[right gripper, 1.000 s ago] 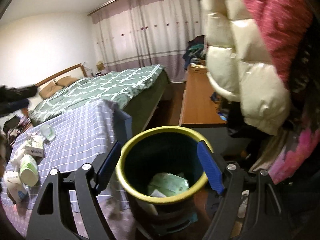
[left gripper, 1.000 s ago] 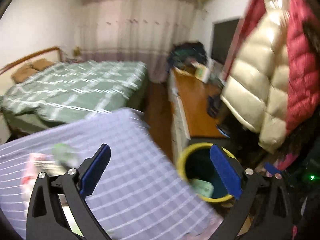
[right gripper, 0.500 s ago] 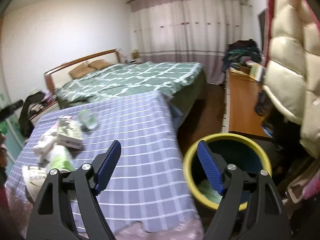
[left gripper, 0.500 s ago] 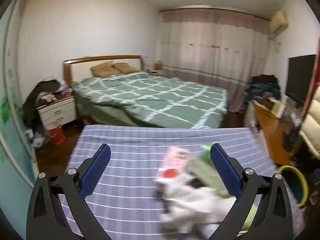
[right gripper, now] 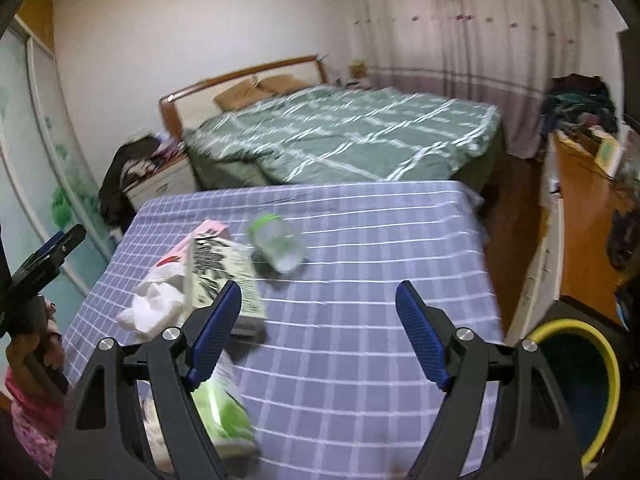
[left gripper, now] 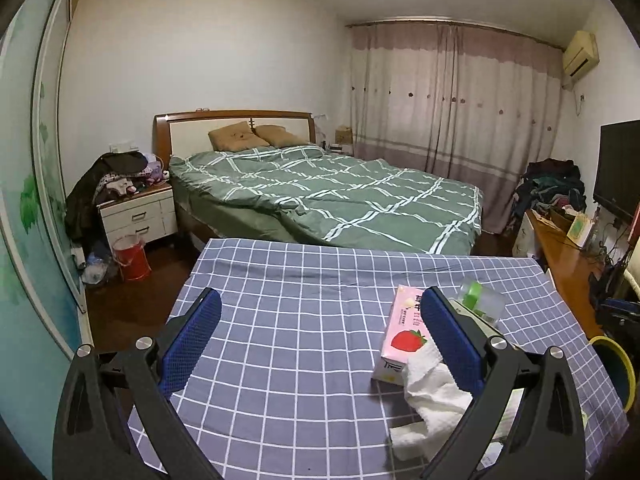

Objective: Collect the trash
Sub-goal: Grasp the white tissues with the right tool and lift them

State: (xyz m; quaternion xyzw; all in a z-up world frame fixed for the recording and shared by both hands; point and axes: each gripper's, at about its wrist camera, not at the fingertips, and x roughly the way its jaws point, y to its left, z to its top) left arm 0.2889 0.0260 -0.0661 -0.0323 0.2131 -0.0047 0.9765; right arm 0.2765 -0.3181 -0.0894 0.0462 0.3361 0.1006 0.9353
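Trash lies on the checked blue tablecloth (left gripper: 288, 320): a pink strawberry tissue pack (left gripper: 402, 338), a crumpled white tissue (left gripper: 434, 398), a clear cup with a green lid (left gripper: 480, 302). My left gripper (left gripper: 320, 340) is open and empty above the cloth, left of the pile. In the right wrist view the cup (right gripper: 278, 242), a printed carton (right gripper: 222, 274), the white tissue (right gripper: 154, 306) and a green pack (right gripper: 220, 408) show. My right gripper (right gripper: 318, 336) is open and empty over the cloth. The yellow-rimmed bin (right gripper: 576, 380) stands on the floor at the right.
A bed with a green checked cover (left gripper: 328, 196) stands behind the table. A nightstand (left gripper: 138, 214) and a red bucket (left gripper: 130, 258) are at the left. A wooden desk (right gripper: 584, 208) runs along the right wall. The bin's rim shows at the table's right edge (left gripper: 618, 364).
Both grippers have swung left, away from the bin and over the table. The trash pile has come into view of both. Both stay open and empty.
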